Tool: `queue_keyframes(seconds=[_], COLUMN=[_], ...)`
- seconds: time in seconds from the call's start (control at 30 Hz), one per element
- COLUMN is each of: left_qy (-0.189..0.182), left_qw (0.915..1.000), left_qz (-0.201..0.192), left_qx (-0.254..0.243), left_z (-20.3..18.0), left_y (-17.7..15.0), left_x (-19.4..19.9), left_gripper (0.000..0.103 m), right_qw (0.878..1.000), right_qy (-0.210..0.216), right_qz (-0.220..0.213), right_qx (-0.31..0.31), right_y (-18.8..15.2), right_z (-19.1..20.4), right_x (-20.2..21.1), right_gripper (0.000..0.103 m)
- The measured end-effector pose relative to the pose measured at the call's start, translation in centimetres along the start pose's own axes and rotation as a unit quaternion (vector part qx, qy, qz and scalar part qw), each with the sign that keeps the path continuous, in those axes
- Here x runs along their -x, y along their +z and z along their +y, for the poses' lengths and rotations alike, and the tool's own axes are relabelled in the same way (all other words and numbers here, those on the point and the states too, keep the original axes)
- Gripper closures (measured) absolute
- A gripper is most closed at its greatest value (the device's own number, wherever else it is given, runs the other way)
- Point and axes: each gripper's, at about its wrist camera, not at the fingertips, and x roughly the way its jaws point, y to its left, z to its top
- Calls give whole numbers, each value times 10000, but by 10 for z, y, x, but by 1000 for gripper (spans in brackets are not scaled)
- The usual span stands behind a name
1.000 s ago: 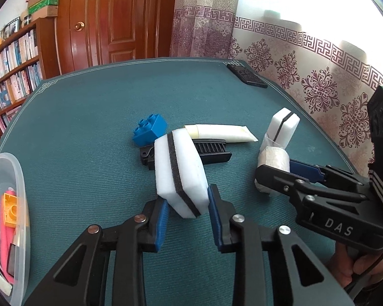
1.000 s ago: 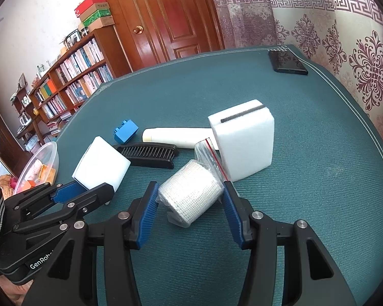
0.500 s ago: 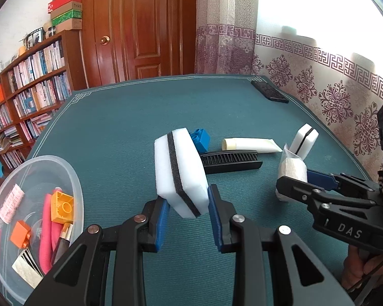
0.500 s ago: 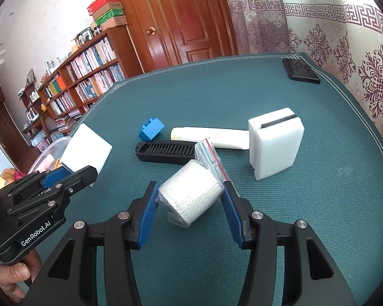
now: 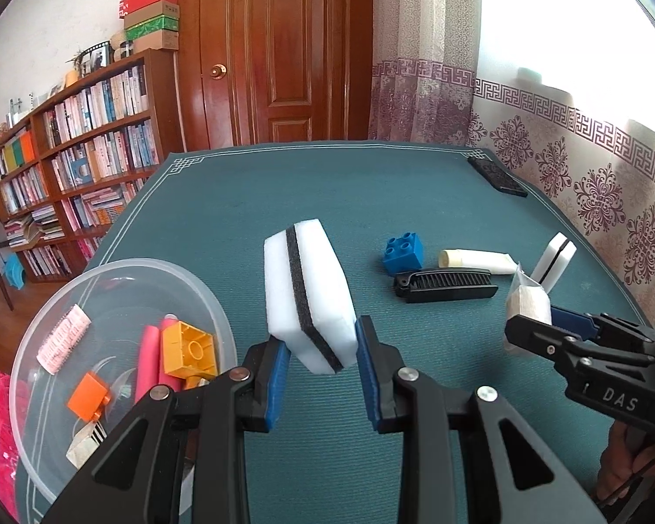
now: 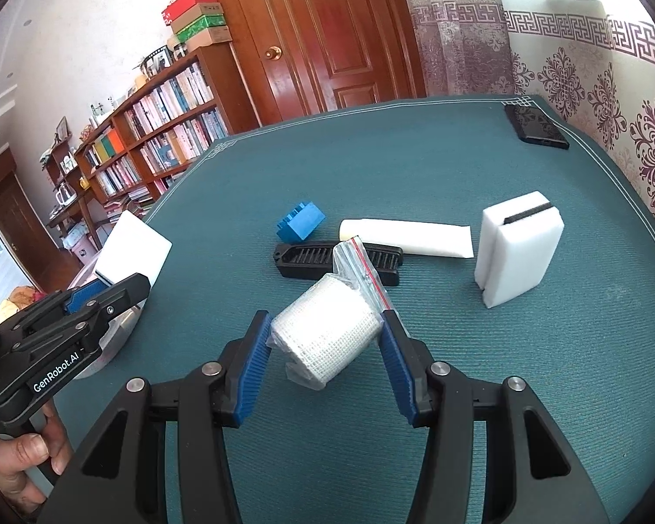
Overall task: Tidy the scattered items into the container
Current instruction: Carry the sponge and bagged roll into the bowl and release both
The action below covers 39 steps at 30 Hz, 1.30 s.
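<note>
Left wrist view: left gripper [image 5: 323, 364] clamped on white sponge [image 5: 308, 299], lifted off the table [image 5: 240, 201], just right of the clear bowl [image 5: 122, 268]. Judgement: swing it left until fully over the rim, then release low so it doesn't bounce out. Bowl holds a yellow brick [image 5: 190, 349], orange brick [image 5: 89, 395], pink tubes [image 5: 148, 362], a pink packet [image 5: 63, 340]. Right wrist view: right gripper [image 6: 325, 356] closed on bagged gauze roll [image 6: 325, 334], raised. Second sponge [image 6: 517, 246], cream tube [image 6: 408, 238], black comb [image 6: 310, 257], blue brick [image 6: 300, 221] lie scattered; bowl mostly hidden behind the left gripper.
</note>
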Motion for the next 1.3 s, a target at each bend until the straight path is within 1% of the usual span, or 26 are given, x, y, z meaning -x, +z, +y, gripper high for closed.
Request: queue_keyframes(seconds=[0.2, 0.57, 0.87, 1.1, 1.3], left_qy=[140, 424, 641, 738, 765], left_qw=[9998, 9983, 9948, 9926, 9911], left_qz=[-63, -116, -213, -220, -243], left_qx=[121, 387, 760, 938, 1066], left_z=[25, 77, 120, 141, 152], left_y=[-1, -3, -4, -4, -3], left_x=[7, 16, 24, 27, 29], left_gripper=[70, 69, 69, 68, 68], right_qw=[9999, 9983, 9952, 9912, 9857], right_qy=[156, 427, 700, 961, 1198], right_qz=[-46, 19, 60, 142, 211], right_qx=[36, 385, 688, 899, 1164], right_y=[5, 11, 16, 12, 6], right_z=[24, 78, 124, 157, 184], right_x=[-4, -18, -31, -39, -44], right_gripper=[50, 50, 50, 50, 50])
